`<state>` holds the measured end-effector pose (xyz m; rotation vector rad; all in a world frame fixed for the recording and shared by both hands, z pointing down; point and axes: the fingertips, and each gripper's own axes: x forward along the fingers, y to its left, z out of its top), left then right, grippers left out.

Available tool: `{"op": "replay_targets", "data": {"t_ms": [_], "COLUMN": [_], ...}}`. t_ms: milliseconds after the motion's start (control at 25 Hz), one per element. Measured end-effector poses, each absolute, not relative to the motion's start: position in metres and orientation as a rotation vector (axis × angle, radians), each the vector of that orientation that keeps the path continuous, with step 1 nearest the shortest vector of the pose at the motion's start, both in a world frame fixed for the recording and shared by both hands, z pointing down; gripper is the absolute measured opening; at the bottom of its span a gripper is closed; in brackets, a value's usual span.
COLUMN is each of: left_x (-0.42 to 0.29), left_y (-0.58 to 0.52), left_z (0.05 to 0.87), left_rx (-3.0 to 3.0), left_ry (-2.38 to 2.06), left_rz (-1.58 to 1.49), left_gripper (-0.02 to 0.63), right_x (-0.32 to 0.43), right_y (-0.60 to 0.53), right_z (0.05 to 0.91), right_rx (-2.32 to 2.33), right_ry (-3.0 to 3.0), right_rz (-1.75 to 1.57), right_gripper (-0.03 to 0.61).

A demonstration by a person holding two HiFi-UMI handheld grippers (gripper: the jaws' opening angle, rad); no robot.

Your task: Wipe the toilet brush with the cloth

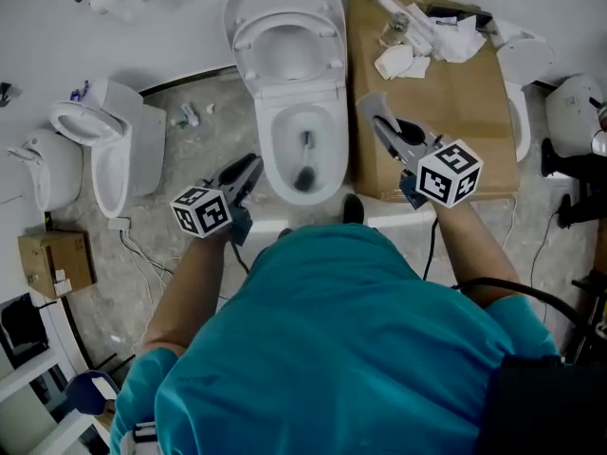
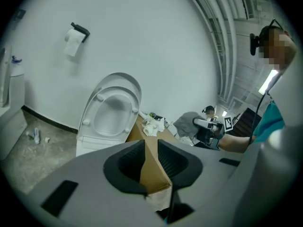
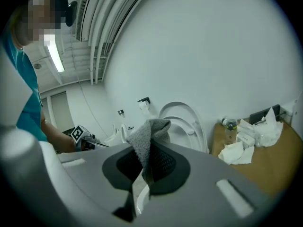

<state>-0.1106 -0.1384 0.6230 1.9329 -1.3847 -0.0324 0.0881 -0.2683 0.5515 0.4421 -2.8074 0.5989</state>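
Cloth (image 3: 147,134), grey and bunched, is clamped between the jaws of the right gripper (image 3: 147,167). The left gripper (image 2: 150,162) keeps only a narrow gap, with nothing in it. Each gripper hovers at its own side of the toilet (image 1: 275,126). The toilet brush (image 1: 305,171) stands inside the bowl, apart from both. Farther right, a cardboard box (image 1: 455,112) carries crumpled tissues (image 1: 398,60).

Head view: brush (image 1: 304,172) reads only as a dark blob and short stub inside the toilet (image 1: 299,91) bowl, too small for detail. Person's torso (image 1: 351,349) covers the floor (image 1: 190,245) in front. Cardboard (image 1: 446,112) hides most of a second toilet (image 1: 526,60). Floor litter (image 1: 190,114) too small to name. The left gripper (image 2: 150,162) blocks that bowl in its own view. Lower end of cloth (image 3: 148,136) is lost between the right gripper (image 3: 146,163) jaws.
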Motion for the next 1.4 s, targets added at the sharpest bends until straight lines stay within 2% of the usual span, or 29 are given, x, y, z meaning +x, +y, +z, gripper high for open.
{"op": "replay_targets", "data": {"t_ms": [280, 480, 800, 920, 1120, 1400], "left_x": [-0.083, -0.074, -0.063, -0.060, -0.050, -0.040], "left_y": [-0.175, -0.190, -0.179, -0.175, -0.173, -0.153], "left_z": [0.687, 0.779, 0.962, 1.031, 1.119, 1.208], "left_rx": [1.834, 1.818, 1.727, 1.692, 1.661, 1.493], "left_ry": [-1.379, -1.229, -0.939, -0.853, -0.807, -0.738], "left_rz": [0.201, 0.454, 0.831, 0.982, 1.145, 1.339], "left_gripper": [0.075, 0.078, 0.178, 0.247, 0.325, 0.368], "right_x": [0.085, 0.064, 0.035, 0.027, 0.019, 0.014], "right_y": [-0.301, -0.313, -0.321, -0.327, -0.335, -0.343], "right_z": [0.591, 0.628, 0.691, 0.715, 0.745, 0.749], "right_rx": [0.300, 0.303, 0.351, 0.355, 0.345, 0.302], "right_ry": [-2.793, -2.767, -2.726, -2.724, -2.737, -2.789], "right_rz": [0.621, 0.656, 0.704, 0.715, 0.714, 0.702], "right_gripper": [0.003, 0.003, 0.003, 0.003, 0.003, 0.003]}}
